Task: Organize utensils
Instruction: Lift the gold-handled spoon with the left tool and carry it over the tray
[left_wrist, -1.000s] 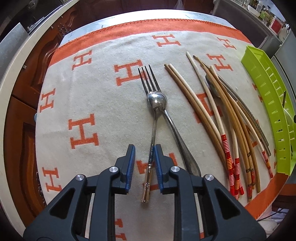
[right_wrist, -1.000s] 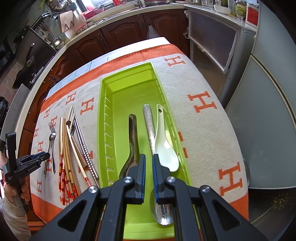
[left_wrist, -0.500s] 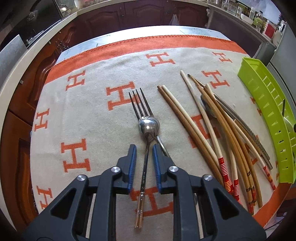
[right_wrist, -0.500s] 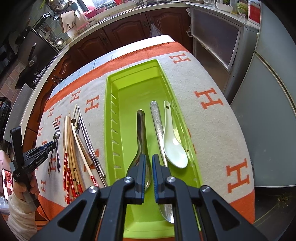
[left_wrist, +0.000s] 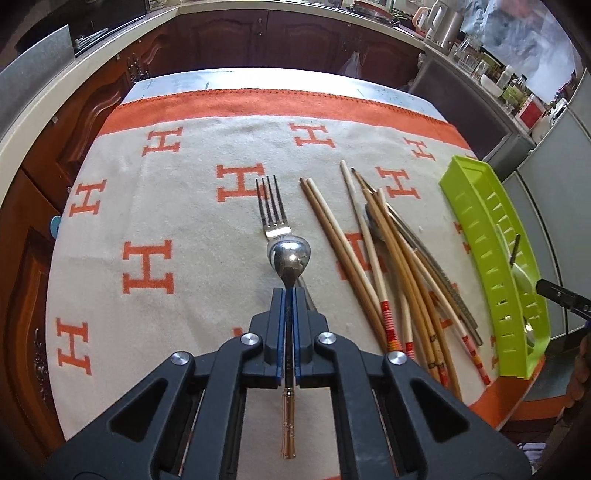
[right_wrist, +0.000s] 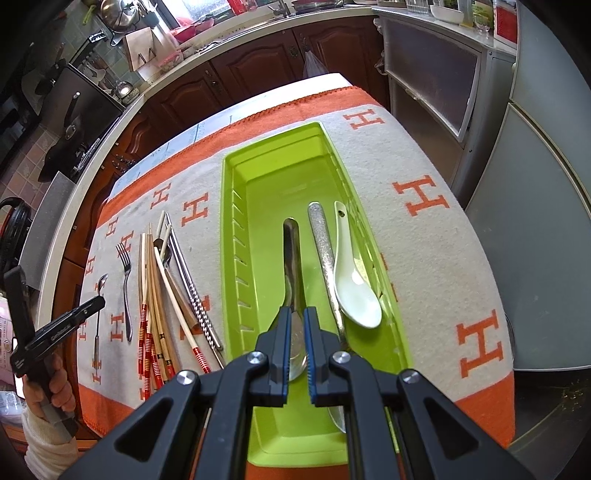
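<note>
My left gripper (left_wrist: 289, 295) is shut on the handle of a small metal spoon (left_wrist: 290, 255) with a gold end and holds it lifted above the cloth. A fork (left_wrist: 272, 206) lies on the cloth under it. A pile of chopsticks (left_wrist: 384, 258) lies to the right. The green tray (right_wrist: 266, 206) holds two metal spoons (right_wrist: 292, 251) and a white ceramic spoon (right_wrist: 351, 280). My right gripper (right_wrist: 296, 325) hovers over the tray's near end, slightly open and empty. In the right wrist view the left gripper (right_wrist: 92, 304) holds the small spoon (right_wrist: 99, 295).
An orange-and-cream cloth (left_wrist: 177, 206) covers the table. The green tray (left_wrist: 491, 258) lies at the right edge in the left wrist view. Wooden cabinets (right_wrist: 258, 74) and a counter stand behind. A fridge (right_wrist: 546, 184) stands to the right.
My left gripper has closed on the small spoon's handle and lifted it off the fork and cloth. My right gripper has stayed over the tray, rising slightly.
</note>
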